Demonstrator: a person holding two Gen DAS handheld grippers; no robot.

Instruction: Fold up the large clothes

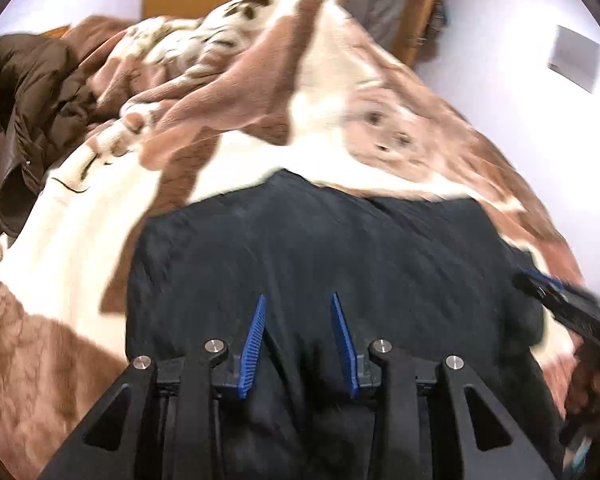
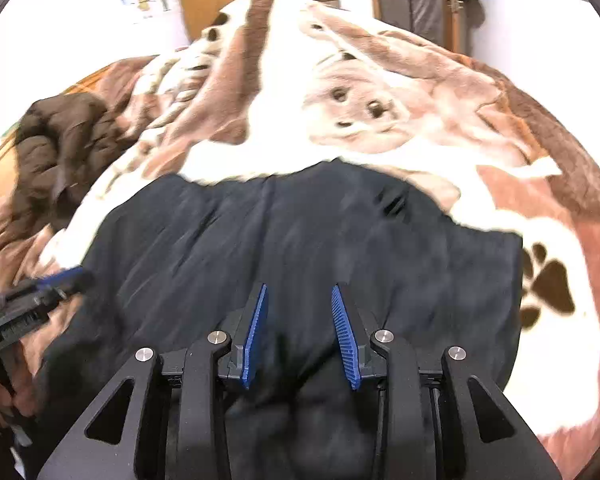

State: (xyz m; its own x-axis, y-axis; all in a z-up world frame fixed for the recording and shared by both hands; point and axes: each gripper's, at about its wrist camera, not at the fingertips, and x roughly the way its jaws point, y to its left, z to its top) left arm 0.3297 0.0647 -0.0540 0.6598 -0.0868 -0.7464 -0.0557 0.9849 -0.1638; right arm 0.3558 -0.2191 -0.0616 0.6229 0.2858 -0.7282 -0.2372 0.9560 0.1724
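Left wrist view: the left gripper (image 1: 298, 300), black with blue ribbed pads, has its jaws partly spread with a bunched fold of the large dark navy quilted garment (image 1: 320, 240) rising between them; whether the pads press on the cloth I cannot tell. The garment lies spread on a brown-and-cream plush blanket printed with puppies (image 1: 340, 92). The right gripper (image 2: 299, 292) likewise stands partly spread over a hump of the same garment (image 2: 300, 232), its grip unclear too. A crumpled dark brown puffy jacket (image 1: 28, 92) sits on the blanket, left of the garment and apart from it.
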